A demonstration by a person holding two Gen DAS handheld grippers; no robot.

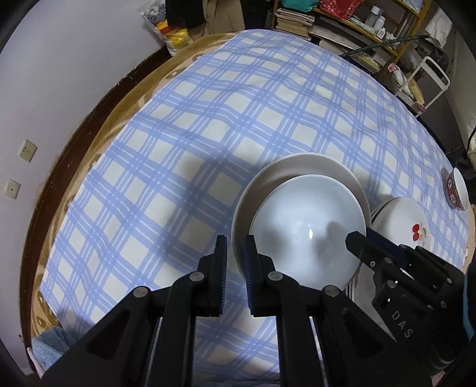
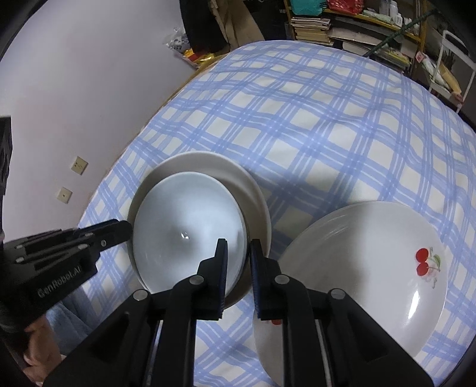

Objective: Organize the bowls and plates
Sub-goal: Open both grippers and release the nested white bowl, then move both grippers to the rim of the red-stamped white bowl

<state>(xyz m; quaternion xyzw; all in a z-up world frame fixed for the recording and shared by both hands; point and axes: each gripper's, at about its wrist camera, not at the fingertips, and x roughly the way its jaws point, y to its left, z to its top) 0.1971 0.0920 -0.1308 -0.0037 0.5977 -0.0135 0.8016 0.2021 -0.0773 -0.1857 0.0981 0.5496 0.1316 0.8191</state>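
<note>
Left wrist view: left gripper (image 1: 235, 253), jaws narrow, straddling the rim of a beige plate (image 1: 300, 166); pale bowl (image 1: 306, 235) on it; right gripper (image 1: 361, 238) at the bowl's far edge.

Right wrist view: right gripper (image 2: 239, 256) narrow over the bowl (image 2: 187, 229) rim; cherry plate (image 2: 372, 262) beside it on the checked cloth (image 2: 312, 119).

The cherry plate (image 1: 407, 220) at the right of the left view is half hidden behind the other gripper (image 1: 361, 238). A patterned bowl (image 1: 456, 192) is clipped by the right edge. Shelf clutter (image 2: 372, 20) along the top is too small to tell apart.
</note>
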